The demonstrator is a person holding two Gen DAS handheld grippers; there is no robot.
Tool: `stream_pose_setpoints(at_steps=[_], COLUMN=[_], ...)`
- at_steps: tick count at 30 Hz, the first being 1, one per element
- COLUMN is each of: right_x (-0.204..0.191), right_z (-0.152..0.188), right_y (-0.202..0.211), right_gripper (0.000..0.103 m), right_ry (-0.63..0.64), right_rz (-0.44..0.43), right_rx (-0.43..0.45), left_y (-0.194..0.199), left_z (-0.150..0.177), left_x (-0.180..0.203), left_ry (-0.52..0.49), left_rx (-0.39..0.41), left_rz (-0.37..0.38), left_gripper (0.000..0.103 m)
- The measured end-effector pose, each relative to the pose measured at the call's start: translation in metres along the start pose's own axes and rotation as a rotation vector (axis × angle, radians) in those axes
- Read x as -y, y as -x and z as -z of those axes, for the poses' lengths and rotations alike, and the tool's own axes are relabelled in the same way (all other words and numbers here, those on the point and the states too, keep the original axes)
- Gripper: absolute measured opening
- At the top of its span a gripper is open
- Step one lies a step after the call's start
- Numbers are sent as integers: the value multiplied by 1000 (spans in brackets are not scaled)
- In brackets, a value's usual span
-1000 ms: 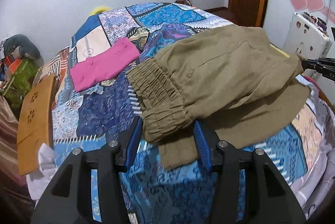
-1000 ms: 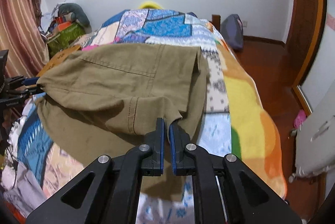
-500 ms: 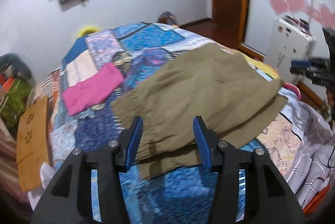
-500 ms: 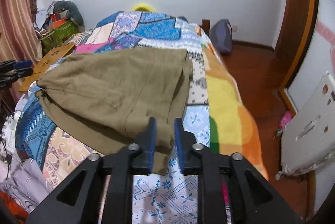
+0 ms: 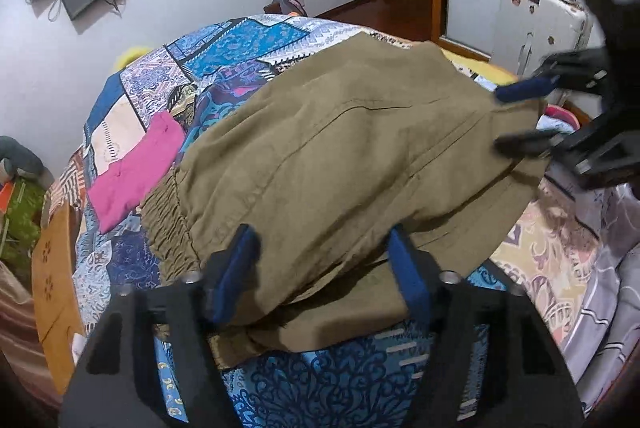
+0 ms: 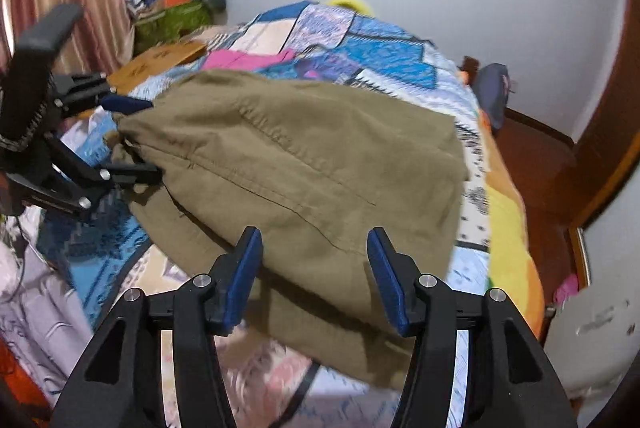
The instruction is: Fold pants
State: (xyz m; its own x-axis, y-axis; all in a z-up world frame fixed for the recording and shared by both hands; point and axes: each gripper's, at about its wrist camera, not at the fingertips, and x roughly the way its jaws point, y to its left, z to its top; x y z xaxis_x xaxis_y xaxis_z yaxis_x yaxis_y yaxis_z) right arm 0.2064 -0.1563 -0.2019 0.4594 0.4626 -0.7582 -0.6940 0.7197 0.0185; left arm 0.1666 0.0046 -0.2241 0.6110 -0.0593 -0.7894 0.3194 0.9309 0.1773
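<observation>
— Where are the pants [image 5: 344, 164]?

— Folded over on the bed [image 5: 248, 40], elastic waist to the left, just beside a pink cloth [image 5: 136, 168].

— And the left gripper [image 5: 320, 268]?

— Its fingers [image 5: 236, 264] are spread wide with nothing between them, poised at the near waist end of the pants.

— The right one?

— The right gripper [image 6: 314, 272] is the same: fingers [image 6: 244, 276] wide apart and gripping nothing, at the opposite end, with the olive fabric lying just past them.
</observation>
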Motion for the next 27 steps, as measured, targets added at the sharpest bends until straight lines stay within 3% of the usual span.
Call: stream_pose_setpoints(at_steps=[4, 5, 7, 9, 17, 20, 27], right_x=[4, 5, 4, 0, -4, -5, -9], right_z=[-3, -3, -2, 0, 8, 15, 43], right_y=[-19, -20, -19, -11, 24, 31, 21], right_gripper=[47, 41, 16, 11, 6, 4, 4], right_ry=[-27, -45, -62, -55, -45, -55, -85], right_rz=[-77, -104, -117, -113, -90, -94, -77], right_rx=[-37, -40, -41, -30, 30, 22, -48], left_y=[1, 0, 0, 2, 20, 21, 16], left_z=[-1, -1, 0, 1, 9, 15, 36], left_x=[-1, -2, -2, -1, 3, 1, -11], left_ry=[-6, -3, 6, -1, -11, 5, 96], left_rx=[-3, -6, -15, -16, -8, -23, -54], left_rz=[20, 21, 28, 29, 48, 40, 59], left_gripper=[51, 50, 48, 45, 27, 9, 5])
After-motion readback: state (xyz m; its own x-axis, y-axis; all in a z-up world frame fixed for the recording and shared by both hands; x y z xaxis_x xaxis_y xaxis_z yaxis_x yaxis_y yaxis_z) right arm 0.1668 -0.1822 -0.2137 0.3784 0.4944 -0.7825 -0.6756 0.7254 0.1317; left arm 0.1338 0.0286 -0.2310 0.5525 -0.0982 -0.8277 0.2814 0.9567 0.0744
